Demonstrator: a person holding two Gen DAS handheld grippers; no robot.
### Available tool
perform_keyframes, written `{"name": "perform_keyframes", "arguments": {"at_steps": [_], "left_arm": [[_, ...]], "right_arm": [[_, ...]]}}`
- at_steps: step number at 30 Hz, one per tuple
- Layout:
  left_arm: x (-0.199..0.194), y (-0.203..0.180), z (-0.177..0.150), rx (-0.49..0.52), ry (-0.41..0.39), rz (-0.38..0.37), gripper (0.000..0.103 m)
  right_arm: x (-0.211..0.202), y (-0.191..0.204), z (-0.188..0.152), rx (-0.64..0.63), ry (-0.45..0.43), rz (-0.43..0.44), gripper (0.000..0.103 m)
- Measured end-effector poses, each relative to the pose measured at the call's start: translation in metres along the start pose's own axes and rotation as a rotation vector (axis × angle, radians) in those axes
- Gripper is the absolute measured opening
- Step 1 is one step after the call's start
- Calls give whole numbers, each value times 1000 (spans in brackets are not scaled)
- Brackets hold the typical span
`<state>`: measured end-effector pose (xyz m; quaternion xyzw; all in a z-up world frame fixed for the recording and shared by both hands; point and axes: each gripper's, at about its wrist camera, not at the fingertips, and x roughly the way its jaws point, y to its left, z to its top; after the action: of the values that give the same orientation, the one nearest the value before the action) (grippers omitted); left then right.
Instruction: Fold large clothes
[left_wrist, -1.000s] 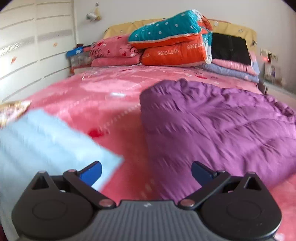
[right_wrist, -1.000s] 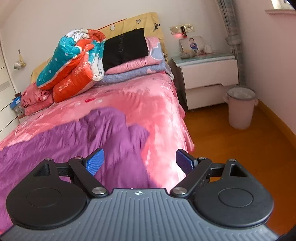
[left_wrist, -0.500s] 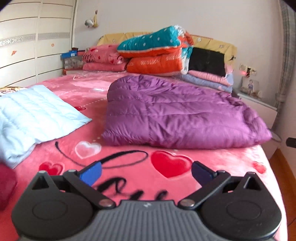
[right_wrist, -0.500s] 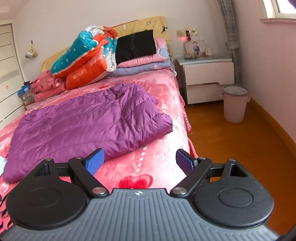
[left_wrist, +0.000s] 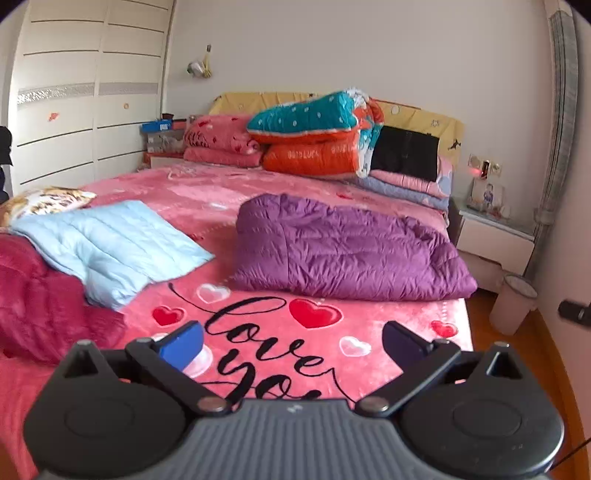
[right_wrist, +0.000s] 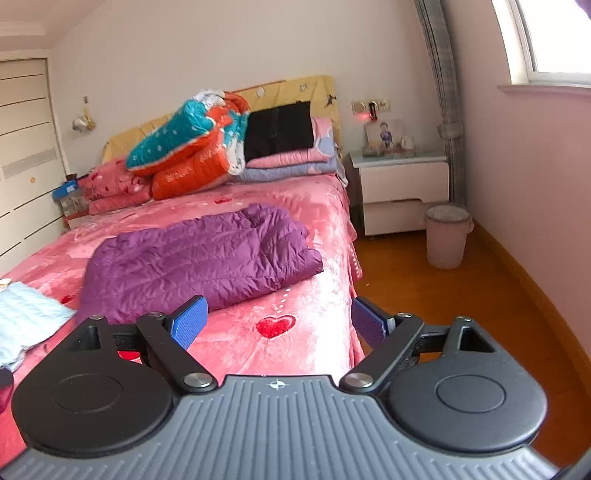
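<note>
Lying folded on the bed, the purple down jacket is looking light, puffy, slippery; best pinched at its hem. Both grippers, left gripper and right gripper, are hovering with jaws spread, empty.

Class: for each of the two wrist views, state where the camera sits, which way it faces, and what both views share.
Left wrist: behind the open left gripper, at the bed's foot, facing the headboard.
Right wrist: behind the open right gripper, near the bed's foot corner, facing the nightstand.
Shared: the purple jacket, light blue jacket.
</note>
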<state>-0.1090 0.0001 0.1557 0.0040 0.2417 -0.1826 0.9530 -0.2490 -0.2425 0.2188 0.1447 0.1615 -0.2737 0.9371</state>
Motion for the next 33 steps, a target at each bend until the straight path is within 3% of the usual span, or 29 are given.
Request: {"name": "perform_keyframes", "arguments": {"at_steps": [14, 21, 33], "left_arm": [[-78, 8, 4, 15, -37, 41, 102], [-91, 7, 0, 2, -42, 40, 102], [-100, -4, -5, 41, -59, 76, 102]], "right_arm": [[-102, 19, 13, -33, -87, 53, 103], [-119, 35, 12, -80, -84, 77, 103], [-128, 27, 7, -86, -114, 76, 103]]}}
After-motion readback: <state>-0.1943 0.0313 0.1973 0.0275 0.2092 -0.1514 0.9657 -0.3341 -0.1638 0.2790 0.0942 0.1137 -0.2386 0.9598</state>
